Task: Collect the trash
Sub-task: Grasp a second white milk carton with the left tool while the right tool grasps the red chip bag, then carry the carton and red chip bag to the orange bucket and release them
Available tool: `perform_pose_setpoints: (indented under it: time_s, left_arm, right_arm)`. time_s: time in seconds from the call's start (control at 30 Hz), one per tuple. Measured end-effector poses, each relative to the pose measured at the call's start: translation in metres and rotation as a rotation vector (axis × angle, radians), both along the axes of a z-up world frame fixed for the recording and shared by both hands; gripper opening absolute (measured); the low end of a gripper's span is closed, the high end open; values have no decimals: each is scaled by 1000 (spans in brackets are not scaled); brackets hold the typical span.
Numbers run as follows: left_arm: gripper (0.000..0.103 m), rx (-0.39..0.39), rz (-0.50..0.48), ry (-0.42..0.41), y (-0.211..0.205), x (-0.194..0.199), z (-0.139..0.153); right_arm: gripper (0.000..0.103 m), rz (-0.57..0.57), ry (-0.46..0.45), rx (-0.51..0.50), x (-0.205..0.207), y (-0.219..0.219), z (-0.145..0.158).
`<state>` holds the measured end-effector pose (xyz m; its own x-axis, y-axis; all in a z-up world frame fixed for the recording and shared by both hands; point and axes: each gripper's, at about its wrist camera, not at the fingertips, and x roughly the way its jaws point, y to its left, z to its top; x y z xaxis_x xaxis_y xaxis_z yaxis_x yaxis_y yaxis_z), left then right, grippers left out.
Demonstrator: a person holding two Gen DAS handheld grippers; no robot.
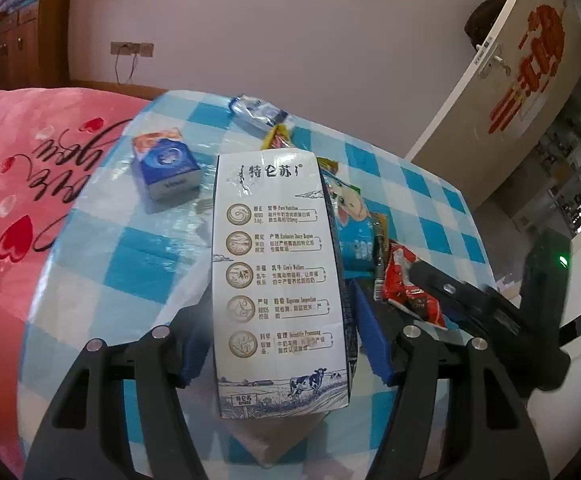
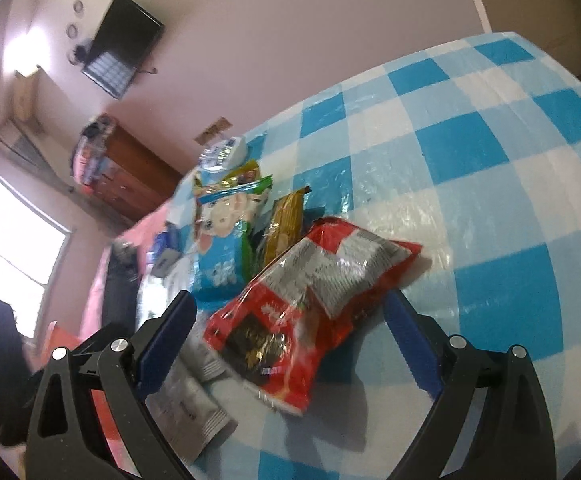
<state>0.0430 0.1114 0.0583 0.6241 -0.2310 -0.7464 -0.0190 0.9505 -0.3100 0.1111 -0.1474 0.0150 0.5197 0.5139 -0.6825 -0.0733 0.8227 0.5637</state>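
A white milk carton (image 1: 278,280) with Chinese print stands between the blue pads of my left gripper (image 1: 278,344); the jaws are spread wide, with a visible gap on the right side. My right gripper (image 2: 290,320) is open around a red snack bag (image 2: 310,300) lying on the blue-checked table (image 2: 470,140); the same red snack bag (image 1: 406,284) shows in the left wrist view. Behind it lie a blue cartoon snack bag (image 2: 222,240), a yellow wrapper (image 2: 286,220) and a crumpled blue-white wrapper (image 2: 222,152).
A blue tissue pack (image 1: 166,164) lies at the table's far left. Grey sachets (image 2: 194,400) lie by my right gripper's left finger. A pink blanket (image 1: 22,184) borders the table on the left. A white door (image 1: 522,80) stands at the right.
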Motion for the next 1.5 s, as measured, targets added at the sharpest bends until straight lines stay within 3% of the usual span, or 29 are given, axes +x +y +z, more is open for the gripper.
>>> perform_pose_setpoints:
  time_s: [0.37,0.43,0.47,0.7,0.93,1.2,1.5]
  left_arm:
    - [65,-22,25,-4,26,-21,-6]
    - [65,-21,28,-6,29,-25,-8]
    - [65,-26,30,-4,31,-27,-9]
    - [65,-35,29,-2,36,-37,-12]
    - [65,-29,10,-7,33,-46,-12]
    - [65,-20,-12,-21,31,-62,-8]
    - [65,-6,-30,-60,31,-85,7]
  right_arm:
    - [94,-25,-87,-292,-3,38,-1]
    - [81,-26,-112,-355,-6,40,-2]
    - [80,-18,-124,-360,-8,39,-3]
    - [66,16,-159,-345,-20,33,-3]
    - [64,30,-158,-308,-35,23,-1]
    - [63,14,-122,-176,-54,1,1]
    - [62,6,-148,-104,-81,-11,24]
